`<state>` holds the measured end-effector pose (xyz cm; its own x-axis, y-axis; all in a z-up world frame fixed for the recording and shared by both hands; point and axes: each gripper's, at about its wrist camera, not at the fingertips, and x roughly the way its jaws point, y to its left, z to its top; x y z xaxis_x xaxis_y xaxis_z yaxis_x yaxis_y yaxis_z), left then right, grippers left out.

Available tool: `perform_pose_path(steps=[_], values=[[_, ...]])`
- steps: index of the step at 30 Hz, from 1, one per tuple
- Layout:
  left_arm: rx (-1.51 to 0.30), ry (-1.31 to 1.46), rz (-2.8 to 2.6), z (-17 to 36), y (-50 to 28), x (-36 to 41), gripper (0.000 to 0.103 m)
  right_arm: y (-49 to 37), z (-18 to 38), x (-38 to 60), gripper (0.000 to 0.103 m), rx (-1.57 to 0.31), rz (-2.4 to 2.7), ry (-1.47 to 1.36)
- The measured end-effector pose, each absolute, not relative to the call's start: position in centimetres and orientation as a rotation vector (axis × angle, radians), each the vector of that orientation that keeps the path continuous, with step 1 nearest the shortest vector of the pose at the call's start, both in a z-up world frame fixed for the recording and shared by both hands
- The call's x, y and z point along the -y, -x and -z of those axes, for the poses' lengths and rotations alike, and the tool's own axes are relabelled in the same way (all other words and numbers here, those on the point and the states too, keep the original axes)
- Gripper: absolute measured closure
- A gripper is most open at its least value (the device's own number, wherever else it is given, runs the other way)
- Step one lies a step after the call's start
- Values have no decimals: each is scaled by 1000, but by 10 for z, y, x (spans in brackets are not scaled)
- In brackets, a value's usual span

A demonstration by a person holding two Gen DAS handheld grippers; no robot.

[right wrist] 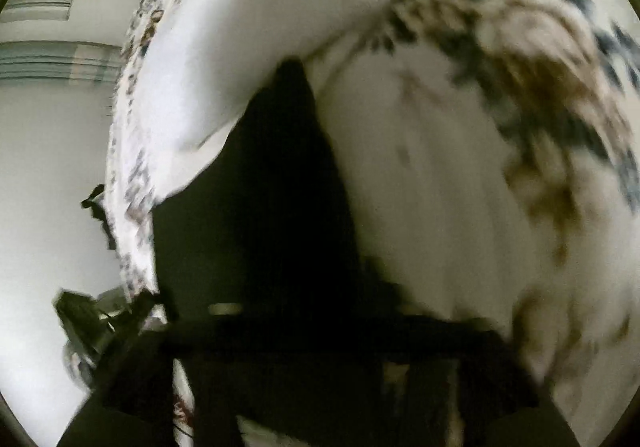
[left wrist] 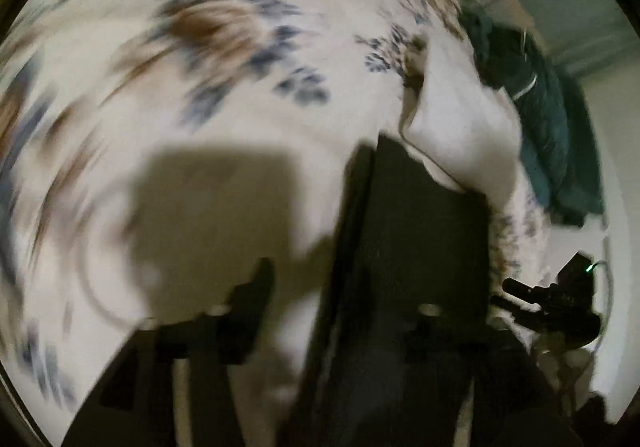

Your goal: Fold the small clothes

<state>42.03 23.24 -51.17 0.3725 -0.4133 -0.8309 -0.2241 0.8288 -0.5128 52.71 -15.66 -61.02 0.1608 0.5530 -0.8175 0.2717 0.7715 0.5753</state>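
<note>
A black garment point(left wrist: 416, 231) lies on the floral bedsheet point(left wrist: 208, 95) and covers the right finger of my left gripper point(left wrist: 340, 283). The left finger point(left wrist: 256, 287) shows bare over the sheet, and the jaws stand apart with nothing pressed between them. In the right wrist view the same black garment point(right wrist: 280, 183) fills the middle and runs down between the fingers of my right gripper point(right wrist: 320, 311). Those jaws look spread too, but their tips are lost against the dark cloth. Both views are blurred.
A white pillow point(left wrist: 460, 127) lies beyond the garment, also seen in the right wrist view point(right wrist: 256, 31). A teal garment point(left wrist: 556, 135) is heaped at the bed's right edge. Each view catches the other gripper at its side point(left wrist: 552, 307) point(right wrist: 92, 319). Pale floor point(right wrist: 44, 175) lies past the bed edge.
</note>
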Motion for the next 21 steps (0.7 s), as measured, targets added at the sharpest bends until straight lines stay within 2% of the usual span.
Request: perform_pose_path(steps=[3,6,8,12,13,14,15,16,21], values=[[-1211,789,82,515,-339,-237,41,-468,602,161,43,-1450,-224,-793],[-1239,989,62,539,-277,-222,41,-400,622,153,43,-1539,-204,-965],[-1262,1106,57,563,-260,-207,41,-369,647,141,43,-1581,-217,-1100],[-1133,1307,42,599,-260,-190,44,-338,702,115,43,-1598,-227,-1319],[-1098,1299,18,601,-264,-189,67,-336,709,111,43,-1573,-220,-1348],[-1070,1272,4,602,-270,-188,84,-335,715,110,46,-1515,-226,-1399],[-1070,1259,-4,602,-274,-189,85,-333,716,112,74,-1458,-213,-1428],[-1050,1258,-5,600,-275,-193,87,-332,717,115,80,-1427,-182,-1434],[-1029,1230,46,592,-270,-208,87,-326,703,121,84,-1405,-143,-1382]])
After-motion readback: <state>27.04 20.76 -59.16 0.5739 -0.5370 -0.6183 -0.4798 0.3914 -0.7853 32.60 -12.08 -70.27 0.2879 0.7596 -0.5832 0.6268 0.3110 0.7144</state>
